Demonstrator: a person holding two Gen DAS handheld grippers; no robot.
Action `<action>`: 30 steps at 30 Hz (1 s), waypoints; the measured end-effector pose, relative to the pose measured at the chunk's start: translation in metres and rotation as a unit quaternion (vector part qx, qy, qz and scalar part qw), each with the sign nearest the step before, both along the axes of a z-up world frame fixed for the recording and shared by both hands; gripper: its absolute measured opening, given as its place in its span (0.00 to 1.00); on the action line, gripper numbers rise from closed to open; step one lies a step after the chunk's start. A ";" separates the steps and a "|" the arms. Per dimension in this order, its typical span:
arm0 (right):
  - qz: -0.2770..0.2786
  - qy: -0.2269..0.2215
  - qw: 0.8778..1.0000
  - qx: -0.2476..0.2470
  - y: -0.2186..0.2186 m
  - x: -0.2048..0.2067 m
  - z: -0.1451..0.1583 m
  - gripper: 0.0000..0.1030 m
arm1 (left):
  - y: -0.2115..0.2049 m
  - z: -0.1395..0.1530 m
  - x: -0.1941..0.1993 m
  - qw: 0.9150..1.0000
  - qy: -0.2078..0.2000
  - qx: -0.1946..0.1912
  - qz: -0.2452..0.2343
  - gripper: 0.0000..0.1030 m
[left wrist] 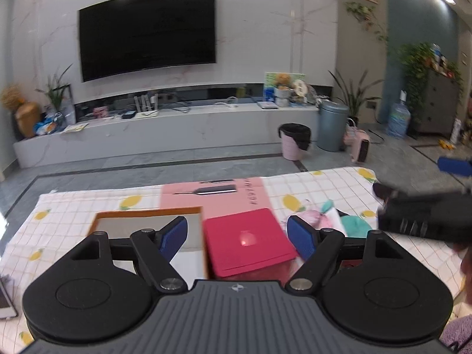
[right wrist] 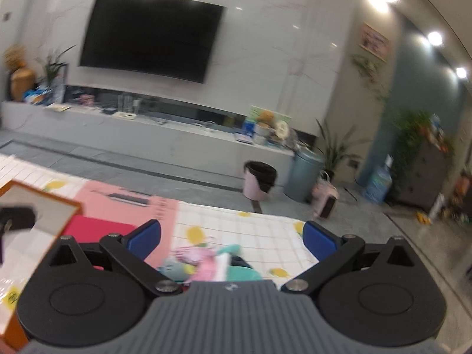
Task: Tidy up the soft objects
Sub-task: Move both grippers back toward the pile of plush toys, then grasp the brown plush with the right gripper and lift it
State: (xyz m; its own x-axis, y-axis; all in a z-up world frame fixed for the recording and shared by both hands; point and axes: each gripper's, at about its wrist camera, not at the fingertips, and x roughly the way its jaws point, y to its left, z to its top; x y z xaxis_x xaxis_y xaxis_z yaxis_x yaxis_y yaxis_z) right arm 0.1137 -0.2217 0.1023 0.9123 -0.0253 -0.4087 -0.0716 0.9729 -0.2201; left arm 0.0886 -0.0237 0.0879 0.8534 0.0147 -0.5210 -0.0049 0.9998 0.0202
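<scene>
Left gripper (left wrist: 237, 233) held over the bench (left wrist: 324, 185), jaws spread wide and empty, framing a red lidded box (left wrist: 247, 242). Orange-rimmed box (left wrist: 147, 218) just left of the red one, a pink flat box (left wrist: 212, 194) beyond both. Right gripper (right wrist: 233, 237) likewise wide open, gripping nothing, above a heap of soft things (right wrist: 206, 261) in pink and teal, possibly socks, too blurred to tell. Same heap (left wrist: 330, 218) lying right of the red box on the lemon-print cloth (left wrist: 73, 215).
</scene>
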 end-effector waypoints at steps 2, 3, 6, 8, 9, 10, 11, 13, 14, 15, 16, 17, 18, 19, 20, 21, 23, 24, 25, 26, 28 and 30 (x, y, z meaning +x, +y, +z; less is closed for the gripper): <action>-0.009 0.006 1.000 0.006 -0.021 0.009 0.002 0.97 | -0.014 -0.006 0.005 1.000 -0.006 0.012 -0.011 0.88; -0.012 0.007 1.000 0.009 -0.030 0.012 0.003 0.97 | -0.020 -0.008 0.007 1.000 -0.011 0.016 -0.017 0.88; -0.006 0.033 0.999 0.033 -0.056 0.026 -0.001 0.97 | -0.041 -0.017 0.014 0.999 -0.010 0.005 -0.052 0.88; 0.001 0.056 0.997 0.056 -0.069 0.036 -0.010 0.97 | -0.054 -0.023 0.018 0.997 -0.003 -0.007 -0.071 0.88; 0.004 0.067 0.995 0.069 -0.074 0.040 -0.016 0.97 | -0.060 -0.027 0.020 0.997 -0.003 -0.012 -0.079 0.88; 0.003 0.080 0.993 0.083 -0.082 0.045 -0.022 0.97 | -0.066 -0.030 0.022 0.996 -0.004 -0.014 -0.086 0.88; 0.000 0.094 0.991 0.097 -0.087 0.051 -0.031 0.97 | -0.071 -0.033 0.024 0.996 -0.007 -0.014 -0.090 0.88; -0.016 0.122 0.985 0.124 -0.095 0.061 -0.049 0.97 | -0.081 -0.044 0.025 0.996 -0.016 -0.015 -0.092 0.88; -0.024 0.135 0.981 0.134 -0.100 0.065 -0.058 0.97 | -0.086 -0.049 0.026 0.996 -0.017 -0.015 -0.091 0.88; -0.027 0.146 0.978 0.145 -0.104 0.068 -0.066 0.97 | -0.090 -0.056 0.027 0.996 -0.014 -0.012 -0.091 0.88; -0.028 0.156 0.975 0.157 -0.109 0.070 -0.075 0.97 | -0.094 -0.062 0.027 0.995 -0.011 -0.008 -0.094 0.88; -0.027 0.166 0.970 0.174 -0.113 0.075 -0.083 0.97 | -0.098 -0.069 0.027 0.995 -0.009 -0.001 -0.100 0.88; -0.025 0.179 0.965 0.193 -0.117 0.081 -0.092 0.97 | -0.102 -0.076 0.027 0.994 -0.007 0.008 -0.106 0.88; -0.026 0.193 0.958 0.208 -0.121 0.086 -0.102 0.97 | -0.106 -0.083 0.027 0.994 -0.004 0.017 -0.112 0.88; -0.035 0.209 0.953 0.215 -0.125 0.092 -0.110 0.97 | -0.110 -0.090 0.029 0.993 0.002 0.029 -0.115 0.88; -0.048 0.223 0.951 0.211 -0.124 0.097 -0.117 0.97 | -0.114 -0.097 0.030 0.993 0.011 0.040 -0.114 0.88; -0.052 0.237 0.953 0.184 -0.118 0.102 -0.128 0.97 | -0.117 -0.110 0.036 0.992 0.038 0.053 -0.108 0.88; -0.044 0.240 0.954 0.174 -0.115 0.104 -0.132 0.97 | -0.118 -0.116 0.037 0.991 0.046 0.054 -0.110 0.88; -0.039 0.243 0.954 0.170 -0.114 0.107 -0.137 0.97 | -0.118 -0.121 0.037 0.991 0.046 0.051 -0.114 0.88; -0.040 0.249 0.952 0.172 -0.113 0.110 -0.142 0.97 | -0.116 -0.126 0.036 0.991 0.043 0.047 -0.118 0.88; -0.045 0.266 0.944 0.191 -0.116 0.115 -0.153 0.97 | -0.116 -0.132 0.037 0.991 0.046 0.047 -0.119 0.88; -0.043 0.281 0.936 0.208 -0.116 0.124 -0.163 0.96 | -0.116 -0.138 0.039 0.991 0.056 0.050 -0.115 0.88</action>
